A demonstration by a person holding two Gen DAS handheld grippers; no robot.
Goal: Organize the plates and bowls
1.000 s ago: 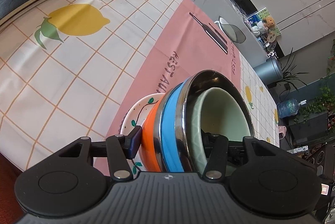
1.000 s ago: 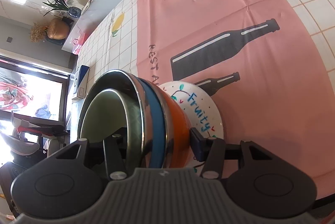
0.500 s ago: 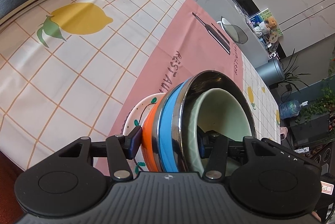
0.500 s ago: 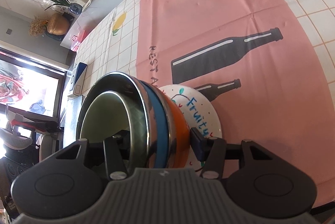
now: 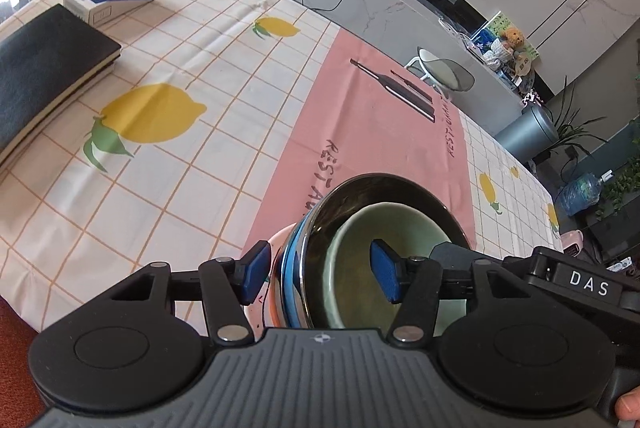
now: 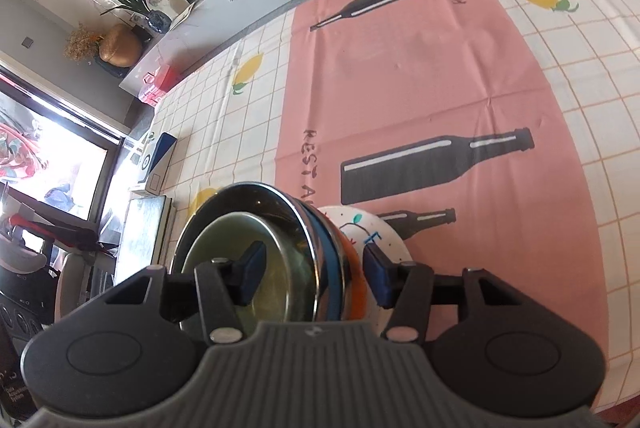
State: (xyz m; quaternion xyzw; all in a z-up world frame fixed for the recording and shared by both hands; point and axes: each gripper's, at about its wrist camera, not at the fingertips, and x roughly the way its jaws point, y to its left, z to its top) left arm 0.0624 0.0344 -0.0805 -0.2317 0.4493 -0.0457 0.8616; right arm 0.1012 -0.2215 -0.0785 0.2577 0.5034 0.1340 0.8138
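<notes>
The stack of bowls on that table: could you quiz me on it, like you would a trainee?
1. What does the stack sit on?
A. a white plate
B. a black notebook
C. a wooden tray
2. True or false: the plate lies on the pink part of the tablecloth.
3. Order from outermost to innermost: green bowl, blue bowl, orange bowl, steel bowl.

Key:
1. A
2. True
3. orange bowl, blue bowl, steel bowl, green bowl
</notes>
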